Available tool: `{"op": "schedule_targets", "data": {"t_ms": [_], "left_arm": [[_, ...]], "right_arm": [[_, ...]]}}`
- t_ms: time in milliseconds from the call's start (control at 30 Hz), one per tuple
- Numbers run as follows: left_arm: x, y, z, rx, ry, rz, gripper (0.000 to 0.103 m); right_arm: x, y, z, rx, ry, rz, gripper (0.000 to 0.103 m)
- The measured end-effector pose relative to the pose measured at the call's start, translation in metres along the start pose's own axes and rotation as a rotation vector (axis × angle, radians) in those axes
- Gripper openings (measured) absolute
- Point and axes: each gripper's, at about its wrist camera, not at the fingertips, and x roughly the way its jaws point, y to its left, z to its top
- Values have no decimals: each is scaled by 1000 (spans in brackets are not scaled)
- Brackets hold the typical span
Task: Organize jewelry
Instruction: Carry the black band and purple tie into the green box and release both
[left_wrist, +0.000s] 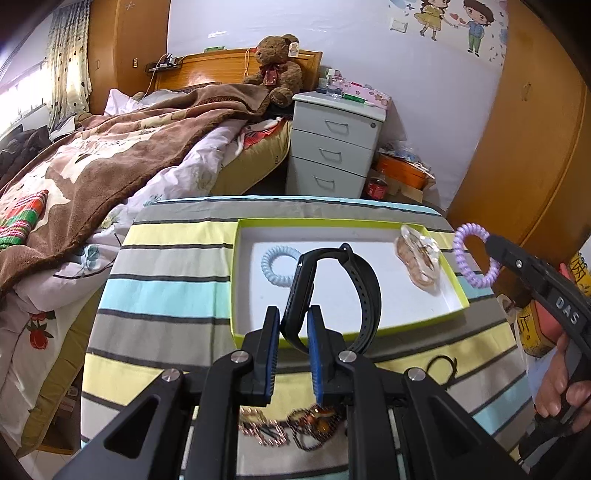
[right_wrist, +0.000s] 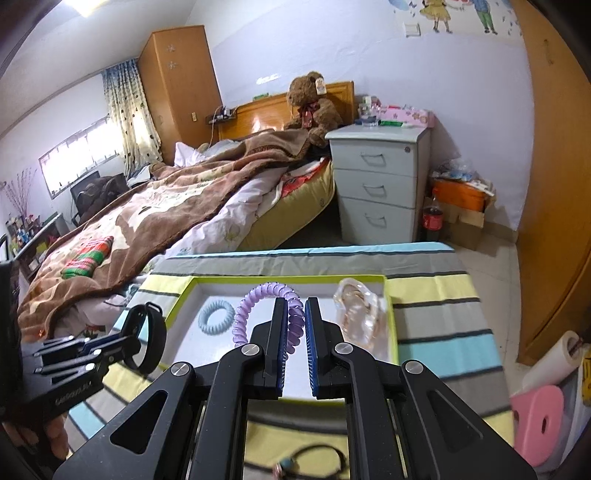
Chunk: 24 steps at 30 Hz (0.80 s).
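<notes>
The watch is pinched in the left hand-held gripper above the box; the purple hair tie is pinched in the right hand-held gripper.

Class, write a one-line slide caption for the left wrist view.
Left gripper holds a black watch band above the green-rimmed tray; right gripper carries a purple coil tie.

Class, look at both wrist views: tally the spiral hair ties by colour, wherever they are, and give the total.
Pale blue: 1, the blue spiral hair tie lying inside the green-rimmed tray.
Purple: 1, the purple spiral hair tie held up by the right tongs.
Total: 2
</notes>
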Motion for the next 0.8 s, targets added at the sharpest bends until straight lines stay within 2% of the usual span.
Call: {"op": "schedule_targets", "data": {"t_ms": [200, 400, 800], "left_arm": [[17, 10, 7, -26, 21, 7, 16], [37, 13, 9, -33, 54, 7, 16], [69, 15, 6, -46, 113, 24, 16]], "right_arm": [[41, 12, 15, -24, 47, 7, 10], [81, 21, 15, -39, 116, 3, 10], [127, 20, 8, -29, 211, 3, 10]]}}
